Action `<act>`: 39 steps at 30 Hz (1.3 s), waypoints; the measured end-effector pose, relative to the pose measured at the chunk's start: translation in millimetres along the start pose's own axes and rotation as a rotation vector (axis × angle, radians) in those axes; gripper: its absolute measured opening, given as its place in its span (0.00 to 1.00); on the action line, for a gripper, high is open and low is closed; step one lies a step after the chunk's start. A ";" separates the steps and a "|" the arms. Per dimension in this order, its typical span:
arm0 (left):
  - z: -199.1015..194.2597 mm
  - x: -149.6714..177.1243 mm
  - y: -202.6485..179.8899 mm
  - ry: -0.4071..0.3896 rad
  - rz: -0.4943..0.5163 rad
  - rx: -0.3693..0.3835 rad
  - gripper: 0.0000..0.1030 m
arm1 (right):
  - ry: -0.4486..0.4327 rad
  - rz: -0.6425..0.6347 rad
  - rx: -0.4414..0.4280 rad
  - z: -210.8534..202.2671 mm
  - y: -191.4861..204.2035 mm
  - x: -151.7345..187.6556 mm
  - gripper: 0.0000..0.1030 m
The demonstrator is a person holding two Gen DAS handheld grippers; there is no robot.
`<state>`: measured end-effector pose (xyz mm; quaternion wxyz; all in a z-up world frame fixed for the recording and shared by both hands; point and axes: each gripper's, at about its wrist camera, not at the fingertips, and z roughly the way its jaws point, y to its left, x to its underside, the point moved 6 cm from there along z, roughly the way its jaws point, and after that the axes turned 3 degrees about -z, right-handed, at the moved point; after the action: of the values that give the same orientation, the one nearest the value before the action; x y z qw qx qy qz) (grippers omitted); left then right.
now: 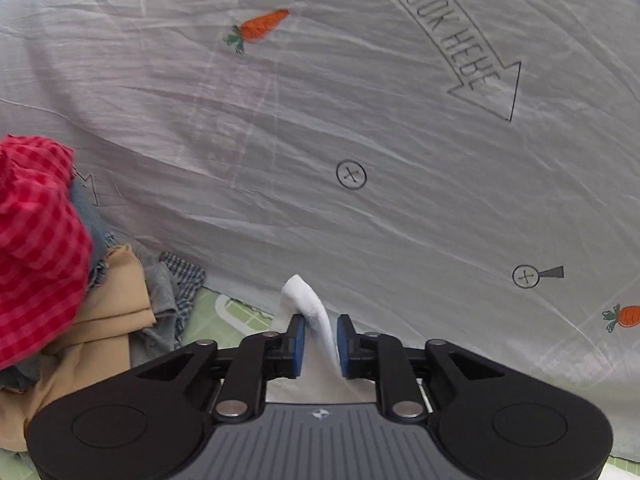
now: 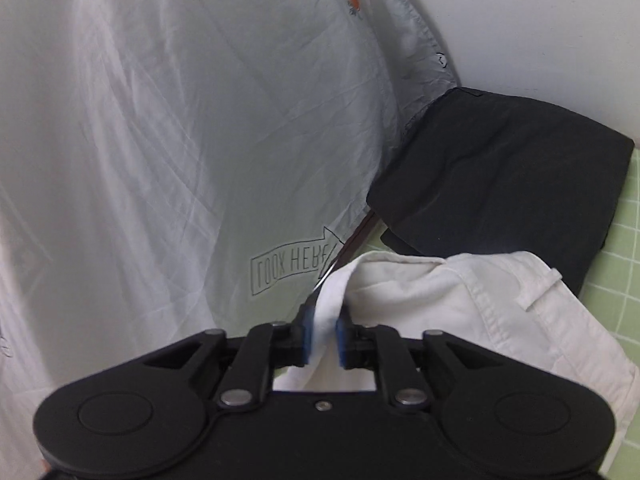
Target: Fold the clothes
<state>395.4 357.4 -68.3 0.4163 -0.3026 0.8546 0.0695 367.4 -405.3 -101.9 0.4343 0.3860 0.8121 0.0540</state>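
Note:
A large white shirt [image 1: 280,140] printed with carrots, buttons and a "LOOK HERE" arrow lies spread over most of the left wrist view. In the right wrist view the same shirt [image 2: 180,120] fills the left and centre, its buttoned hem running toward the upper right. My left gripper [image 1: 320,344] is open, and a raised white fold of the shirt's edge [image 1: 316,316] stands loosely between its blue pads. My right gripper [image 2: 323,340] is open too, with a strip of the white fabric [image 2: 330,300] hanging in the gap between its pads.
A pile of unfolded clothes sits at the left: a red checked cloth [image 1: 36,240], a tan garment [image 1: 108,320] and grey and denim pieces. At the right lie a folded black garment [image 2: 500,168] and a folded cream garment [image 2: 460,300] on a green grid mat [image 2: 624,240].

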 end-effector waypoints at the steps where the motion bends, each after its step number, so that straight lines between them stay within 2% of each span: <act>1: -1.4 5.5 1.8 0.011 -0.012 -0.001 0.38 | -0.002 -0.042 0.021 -1.7 4.7 5.8 0.49; 2: -6.4 16.2 7.6 0.020 -0.027 0.000 0.45 | -0.005 -0.084 0.034 -4.9 9.3 12.3 0.51; 3: -11.1 26.7 13.7 0.030 -0.035 -0.002 0.61 | -0.004 -0.120 0.034 -11.9 10.5 22.2 0.61; 4: -16.8 41.1 22.5 0.050 -0.037 -0.010 0.66 | 0.006 -0.144 0.044 -20.3 7.1 34.5 0.74; 8: -36.9 99.9 67.3 0.178 -0.029 -0.077 0.66 | 0.063 -0.203 0.101 -54.5 -16.5 83.5 0.77; 11: -53.0 130.6 103.3 0.235 -0.102 -0.111 0.67 | 0.105 -0.115 0.155 -78.2 -46.1 111.7 0.79; 15: -63.3 155.8 132.6 0.272 -0.240 -0.106 0.72 | 0.152 0.100 0.126 -92.9 -79.2 138.6 0.83; 18: -59.2 165.0 136.1 0.288 -0.301 -0.071 0.72 | 0.187 0.205 0.096 -88.5 -89.0 153.9 0.83; 22: -49.3 163.8 127.2 0.275 -0.286 -0.054 0.72 | 0.208 0.296 0.043 -76.0 -81.9 165.1 0.84; 29: -28.3 162.7 117.6 0.282 -0.288 -0.079 0.75 | 0.218 0.347 0.031 -61.5 -73.4 175.3 0.84; 33: -21.9 162.2 115.6 0.271 -0.274 -0.101 0.76 | 0.207 0.316 0.030 -58.7 -67.9 174.8 0.85; 35: -21.2 161.6 116.0 0.264 -0.283 -0.108 0.74 | 0.200 0.284 0.031 -58.6 -64.6 174.1 0.81; 36: -21.7 161.2 117.2 0.260 -0.285 -0.123 0.65 | 0.201 0.259 0.041 -58.6 -63.6 173.4 0.73; 37: -22.5 160.8 118.6 0.256 -0.284 -0.142 0.47 | 0.202 0.232 0.052 -58.6 -62.6 172.7 0.63; 38: -23.3 160.8 121.8 0.256 -0.288 -0.160 0.36 | 0.205 0.230 0.059 -59.5 -64.1 173.1 0.55; 39: -24.2 160.9 125.6 0.257 -0.293 -0.178 0.17 | 0.208 0.233 0.065 -60.5 -66.0 173.8 0.40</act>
<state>231.3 375.9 -190.6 0.2810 -0.4653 0.8382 0.0441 227.5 -319.2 -207.8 0.3260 0.4839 0.8036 0.1173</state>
